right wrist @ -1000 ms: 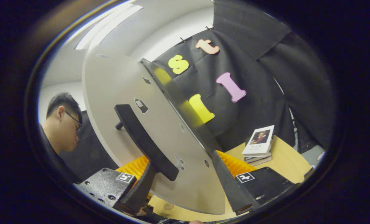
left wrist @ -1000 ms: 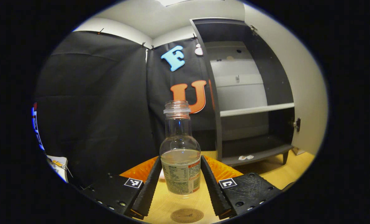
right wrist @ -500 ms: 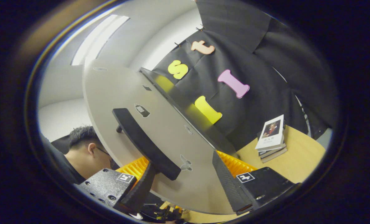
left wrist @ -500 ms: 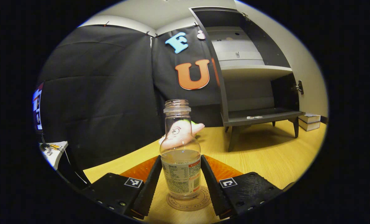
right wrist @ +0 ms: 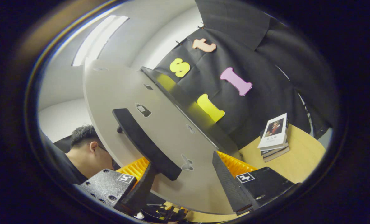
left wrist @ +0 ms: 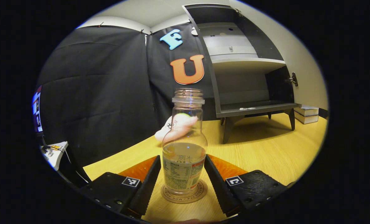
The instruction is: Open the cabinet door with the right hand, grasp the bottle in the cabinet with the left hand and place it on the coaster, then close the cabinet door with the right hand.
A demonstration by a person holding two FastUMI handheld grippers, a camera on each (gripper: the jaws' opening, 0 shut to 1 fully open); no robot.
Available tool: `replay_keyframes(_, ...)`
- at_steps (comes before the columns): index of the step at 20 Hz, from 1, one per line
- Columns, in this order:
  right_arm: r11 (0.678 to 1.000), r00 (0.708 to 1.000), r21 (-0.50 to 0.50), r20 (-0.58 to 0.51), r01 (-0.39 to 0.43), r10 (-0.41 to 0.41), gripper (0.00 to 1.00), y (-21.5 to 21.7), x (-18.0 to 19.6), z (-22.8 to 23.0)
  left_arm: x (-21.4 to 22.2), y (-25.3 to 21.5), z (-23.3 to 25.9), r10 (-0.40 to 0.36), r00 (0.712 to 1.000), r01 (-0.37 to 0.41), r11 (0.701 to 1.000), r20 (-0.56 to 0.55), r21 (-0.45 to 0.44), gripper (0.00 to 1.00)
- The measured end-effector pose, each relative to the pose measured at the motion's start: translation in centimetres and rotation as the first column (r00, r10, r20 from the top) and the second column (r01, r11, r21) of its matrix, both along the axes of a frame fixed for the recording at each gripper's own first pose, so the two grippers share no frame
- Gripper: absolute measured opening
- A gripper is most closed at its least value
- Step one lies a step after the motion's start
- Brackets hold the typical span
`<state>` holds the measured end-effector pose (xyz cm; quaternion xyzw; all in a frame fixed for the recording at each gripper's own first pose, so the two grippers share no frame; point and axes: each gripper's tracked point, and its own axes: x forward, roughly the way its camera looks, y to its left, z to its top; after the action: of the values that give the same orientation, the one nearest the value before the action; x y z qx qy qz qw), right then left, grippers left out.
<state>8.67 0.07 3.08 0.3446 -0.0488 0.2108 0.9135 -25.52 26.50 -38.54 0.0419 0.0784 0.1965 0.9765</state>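
Bottle (left wrist: 184, 146) now rests on coaster (left wrist: 184, 194) — left gripper (left wrist: 182, 183) has spread wide, fingers clear.

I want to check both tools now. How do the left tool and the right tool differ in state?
1. The left tool stands open around the bottle, fingers apart from it; the right tool straddles the door's edge near the handle.
2. The left tool is low over the table; the right tool points upward.
Both have open jaws.
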Motion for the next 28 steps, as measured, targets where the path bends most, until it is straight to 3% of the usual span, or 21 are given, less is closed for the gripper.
replay_keyframes(16,1.0,1.0,0.007,-0.01,0.013,-0.013,1.0,0.0,0.0,0.1,0.9,1.0,-1.2,0.016,0.999,-0.018,0.998,-0.046,-0.062,0.88)
replay_keyframes(19,1.0,1.0,0.012,-0.009,0.007,-0.007,1.0,0.1,0.0,0.2,0.7,1.1,-0.7,0.019,0.999,-0.021,0.998,-0.031,-0.056,0.96)
replay_keyframes(28,1.0,1.0,-0.009,0.008,-0.014,0.014,1.0,0.1,0.0,0.4,-1.9,1.8,2.0,0.057,0.998,-0.057,0.998,-0.023,-0.018,0.96)
